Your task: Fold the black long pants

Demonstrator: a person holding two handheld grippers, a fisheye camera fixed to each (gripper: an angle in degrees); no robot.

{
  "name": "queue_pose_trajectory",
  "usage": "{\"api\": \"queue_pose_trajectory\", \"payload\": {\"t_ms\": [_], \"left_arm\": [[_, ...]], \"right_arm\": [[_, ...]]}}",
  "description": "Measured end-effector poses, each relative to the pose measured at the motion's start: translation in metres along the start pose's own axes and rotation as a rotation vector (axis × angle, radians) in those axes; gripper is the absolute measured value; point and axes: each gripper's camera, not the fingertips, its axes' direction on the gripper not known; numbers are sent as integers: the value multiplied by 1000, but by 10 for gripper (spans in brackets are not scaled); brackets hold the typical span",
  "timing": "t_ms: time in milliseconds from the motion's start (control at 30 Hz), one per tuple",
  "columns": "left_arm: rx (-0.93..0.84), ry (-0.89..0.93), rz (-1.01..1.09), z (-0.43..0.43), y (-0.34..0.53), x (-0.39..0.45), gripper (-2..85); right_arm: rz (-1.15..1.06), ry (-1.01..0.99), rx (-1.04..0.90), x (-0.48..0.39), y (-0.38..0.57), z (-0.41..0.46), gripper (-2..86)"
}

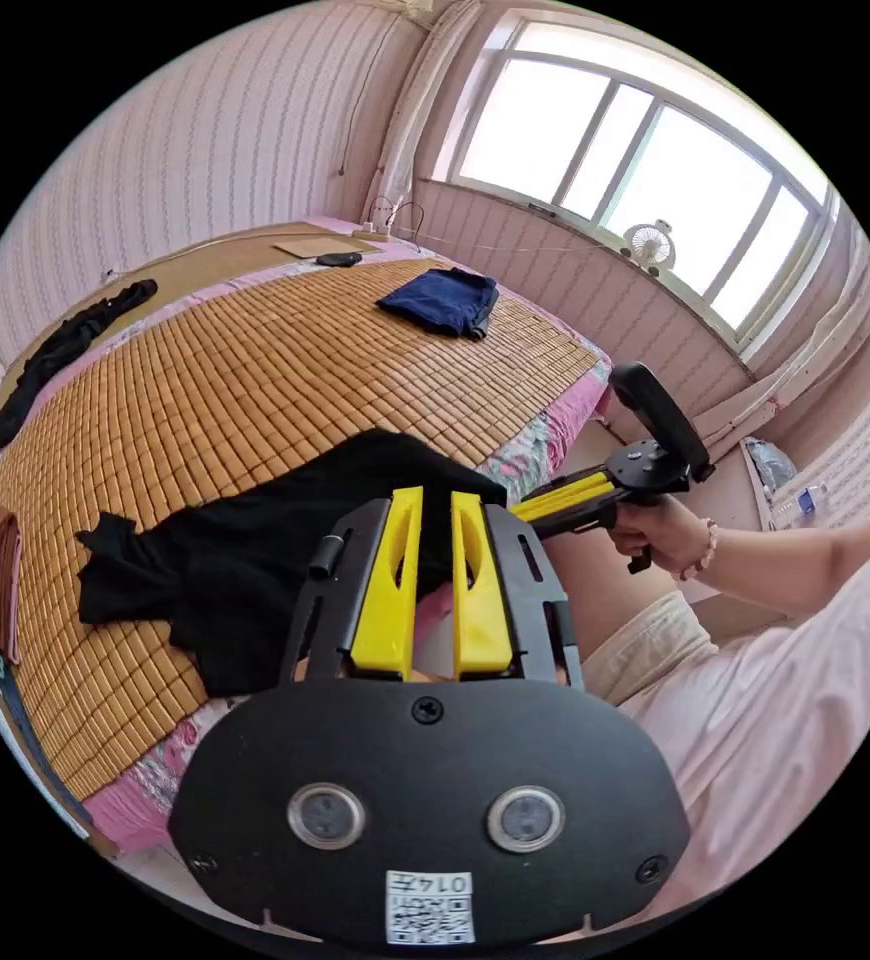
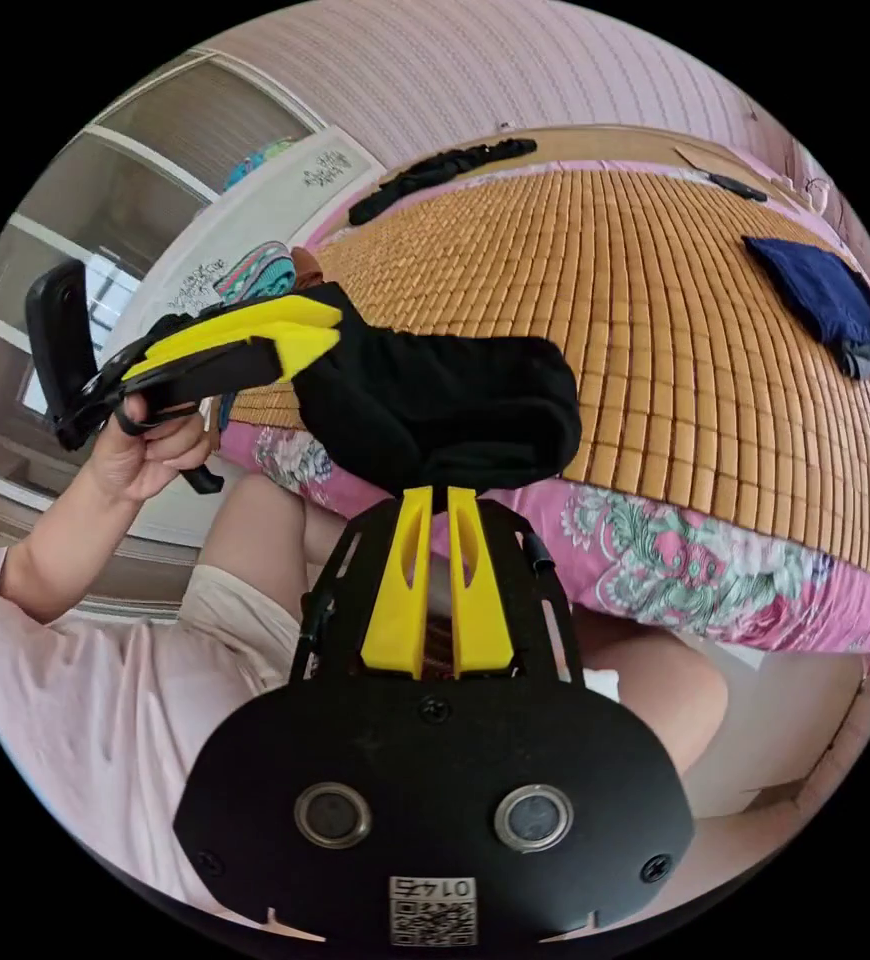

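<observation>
A: Left gripper [image 1: 433, 500] first, left gripper view. Bottom center of frame, yellow jaws nearly together, black cloth pinched between the tips. We call it clamped on the black long pants [image 1: 245, 560].

B: Agreed. Pants sit center-left in that frame, bunched on the bamboo mat [image 1: 255, 370] near the bed edge, one end trailing off to the left. Right gripper [image 1: 515, 508] comes in from the right of the frame, held by a hand [image 1: 665, 535], its tips at the same cloth edge.

A: Right gripper view now. Own right gripper at bottom center, jaws narrow, tips buried in the black fabric. Clamped on the pants too, we'd say.

B: Left gripper enters upper left here, also biting the cloth. Pants hang between the two as a dark rounded bundle over the floral bed edge [image 2: 675, 570].

A: Risks?

B: We judge both grips are on thick bunched folds, so one layer could slip out if we pull apart. Also the far end could drag on the mat and twist a leg.

A: Look of the pants: matte black, soft, crumpled, no seams or waistband we can make out.

B: Extras: navy garment [image 1: 442, 300] upper center in the left view, dark strip of cloth [image 1: 60, 350] at upper left.
</observation>
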Motion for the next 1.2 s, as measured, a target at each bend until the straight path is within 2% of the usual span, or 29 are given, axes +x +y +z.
{"api": "queue_pose_trajectory", "payload": {"t_ms": [167, 233, 333, 433, 567, 633, 767, 833, 967, 1100, 1167, 1200], "left_arm": [[-91, -161, -241, -32, 129, -63, 59], [-110, -248, -376, -46, 173, -97, 59], [-81, -254, -486, -51, 201, -129, 64], [-61, -229, -513, -40, 202, -147, 78], [-54, -198, -516, -22, 195, -163, 83], [-38, -157, -534, -17, 198, -172, 89], [-32, -97, -590, -14, 217, -179, 117], [-19, -104, -631, -8, 236, -180, 122], [-96, -129, -671, 13, 260, -187, 105], [-117, -153, -619, 30, 284, -182, 50], [-103, -152, -611, 27, 290, -178, 40], [-104, -153, -613, 23, 293, -176, 35]], "right_arm": [[-67, 75, -12, -23, -18, 13, 41], [-208, 105, 6, -61, -56, 22, 56], [-376, 126, 5, -114, -109, 45, 89], [-417, 126, -61, -145, -161, 79, 112], [-356, 148, -193, -150, -195, 128, 111], [-338, 52, -295, -153, -195, 150, 84], [-485, -9, -259, -183, -170, 154, 53], [-580, -74, -362, -198, -165, 164, 63], [-571, -124, -358, -202, -183, 151, 77], [-460, 104, -148, -205, -219, 136, 86], [-449, 198, -175, -208, -227, 154, 100], [-453, 217, -266, -207, -229, 175, 108]]}}
